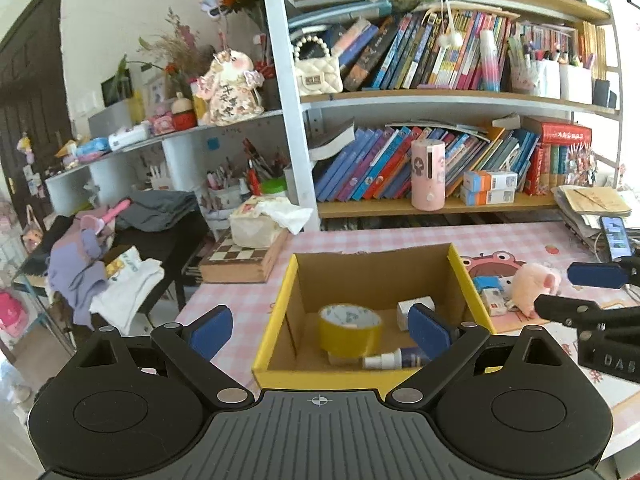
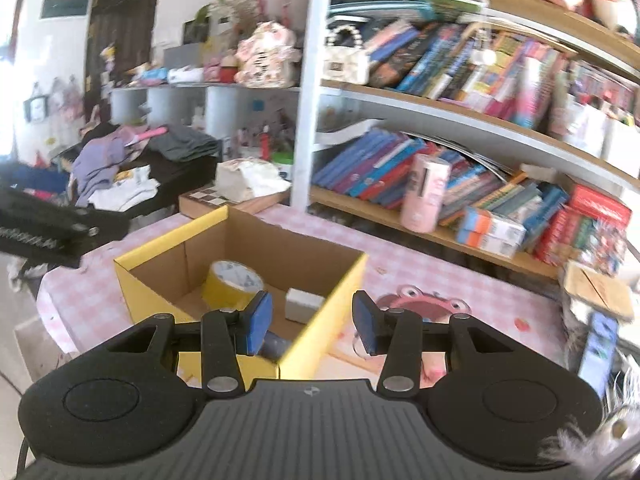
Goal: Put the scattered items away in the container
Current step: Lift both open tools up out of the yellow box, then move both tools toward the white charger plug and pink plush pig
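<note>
**Both grippers empty at the box, pink toy next in line**

Left gripper [image 1: 320,330] hangs released above the near wall of the yellow-sided open cardboard box [image 1: 276,320], its blue-padded fingers [image 1: 210,330] spread wide with nothing between them. Right gripper [image 2: 312,322] is likewise spread and empty, straddling the box's right wall near its near right corner.

Inside the box lie a roll of yellow packing tape [image 1: 350,330] toward the left of its floor, a small white spray bottle [image 1: 394,360] on its side against the near wall, and a little white carton [image 1: 414,306] near the right wall.

Just outside the right wall, on the pink checked tablecloth [image 1: 240,304], three scattered things wait: a small blue-and-white packet [image 1: 486,282], a small white and red packet [image 1: 493,302] just beside it, and a soft pink plush toy [image 1: 534,284] to their right. In the left view the right gripper's fingers sit either side of the plush, not touching it as far as I can tell.

The sensible step is taking the plush. I would centre the pads on its body, not on a limb, since soft stuffing will squash and slip. Lift clear of the right wall before crossing, then release low over bare floor behind the tape.

Beyond, at the table's far edge, stands a wooden bookshelf [image 1: 440,206].
</note>
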### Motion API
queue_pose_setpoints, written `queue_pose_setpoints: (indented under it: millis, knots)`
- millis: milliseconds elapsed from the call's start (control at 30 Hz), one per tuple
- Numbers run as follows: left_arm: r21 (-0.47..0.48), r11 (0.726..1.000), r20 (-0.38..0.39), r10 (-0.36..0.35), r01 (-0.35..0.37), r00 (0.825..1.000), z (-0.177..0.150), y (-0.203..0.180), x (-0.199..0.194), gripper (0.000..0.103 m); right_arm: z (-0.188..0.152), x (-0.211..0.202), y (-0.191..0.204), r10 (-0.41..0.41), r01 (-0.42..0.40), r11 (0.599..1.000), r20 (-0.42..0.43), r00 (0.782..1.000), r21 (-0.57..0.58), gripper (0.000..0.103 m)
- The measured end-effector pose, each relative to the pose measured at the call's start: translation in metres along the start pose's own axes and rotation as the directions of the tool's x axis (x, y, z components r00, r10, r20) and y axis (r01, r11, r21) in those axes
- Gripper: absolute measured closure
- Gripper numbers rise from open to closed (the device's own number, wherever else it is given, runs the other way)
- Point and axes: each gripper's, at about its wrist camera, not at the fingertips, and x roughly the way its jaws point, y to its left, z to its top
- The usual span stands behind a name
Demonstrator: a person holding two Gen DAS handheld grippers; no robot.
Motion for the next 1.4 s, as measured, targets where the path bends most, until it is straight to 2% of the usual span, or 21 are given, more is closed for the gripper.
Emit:
queue_pose_setpoints:
  millis: [267, 400, 600, 800, 900, 1000, 1400]
  knots:
    - [-0.039, 0.999, 0.006, 0.004, -0.003, 1.0, -0.033, -0.011, -0.042, 0.007, -0.036, -0.046, 0.009, -0.085, 0.085, 0.996, 0.002, 0.996, 0.042, 0.055]
    - [-0.037, 0.999, -0.028, -0.017, 0.016, 0.999, -0.053, -0.019, -0.054, 0.007, -0.06, -0.06, 0.016, -0.093, 0.096, 0.994, -0.05, 0.994, 0.054, 0.051]
    - [0.025, 0.999, -0.095, -0.037, 0.039, 0.995, -0.083, -0.036, -0.057, 0.007, -0.09, -0.064, 0.021, -0.121, 0.131, 0.989, -0.144, 0.982, 0.066, 0.045]
    - [-0.004, 0.999, -0.129, -0.046, 0.046, 0.991, -0.104, -0.046, -0.062, 0.007, -0.105, -0.067, 0.019, -0.13, 0.151, 0.984, -0.205, 0.97, 0.094, 0.034]
    - [-0.011, 0.999, -0.142, -0.035, 0.034, 0.989, -0.111, -0.052, -0.062, 0.007, -0.109, -0.072, 0.017, -0.137, 0.159, 0.983, -0.215, 0.967, 0.089, 0.027]
    - [-0.016, 0.998, -0.17, -0.058, 0.056, 0.984, -0.115, -0.056, -0.059, 0.007, -0.111, -0.076, 0.014, -0.144, 0.167, 0.982, -0.219, 0.965, 0.088, 0.021]
    - [0.014, 0.993, -0.217, -0.113, 0.118, 0.97, -0.117, -0.07, -0.05, 0.005, -0.121, -0.076, 0.004, -0.163, 0.206, 0.97, -0.284, 0.945, 0.127, 0.013]
